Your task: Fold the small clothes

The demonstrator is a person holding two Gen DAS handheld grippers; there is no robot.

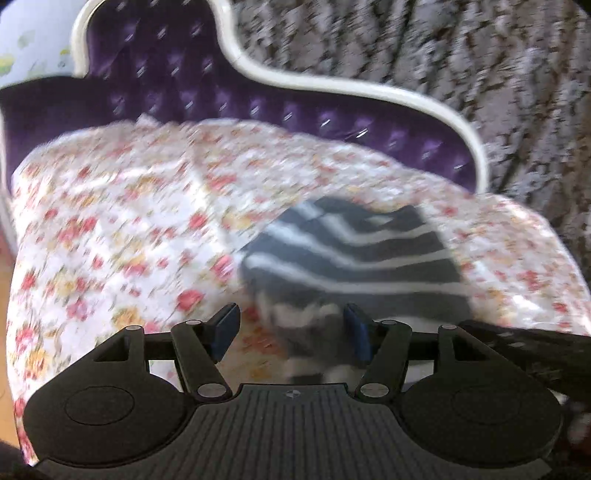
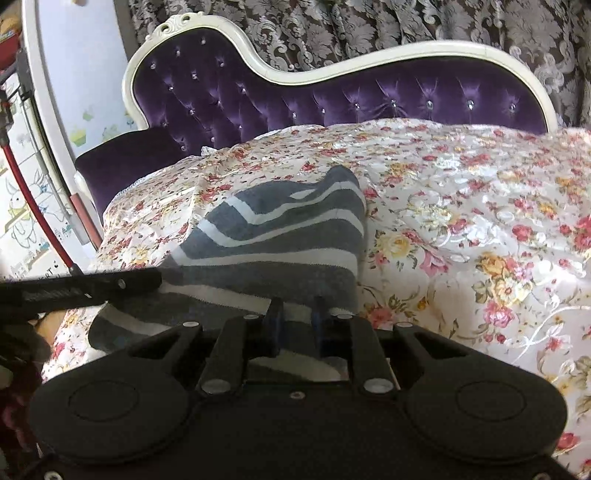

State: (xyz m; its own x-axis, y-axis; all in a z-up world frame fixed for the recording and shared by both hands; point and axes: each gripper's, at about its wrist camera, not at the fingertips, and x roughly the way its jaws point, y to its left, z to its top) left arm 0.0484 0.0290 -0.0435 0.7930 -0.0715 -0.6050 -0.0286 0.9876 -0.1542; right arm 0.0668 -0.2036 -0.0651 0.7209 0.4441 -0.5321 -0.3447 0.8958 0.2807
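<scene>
A small grey garment with white stripes (image 2: 280, 236) lies on the floral bedspread (image 2: 461, 206). In the right wrist view my right gripper (image 2: 297, 325) has its fingers close together, pinching the garment's near edge. In the blurred left wrist view my left gripper (image 1: 291, 332) is open, fingers wide apart, with the garment (image 1: 354, 258) just ahead and its near edge lying between the fingers. The left gripper's body also shows at the left of the right wrist view (image 2: 81, 288), beside the garment.
A purple tufted headboard with a white frame (image 2: 295, 99) stands behind the bed. Patterned curtains (image 2: 369, 26) hang behind it. A white cabinet with cartoon stickers and a red cable (image 2: 26, 199) is at the far left.
</scene>
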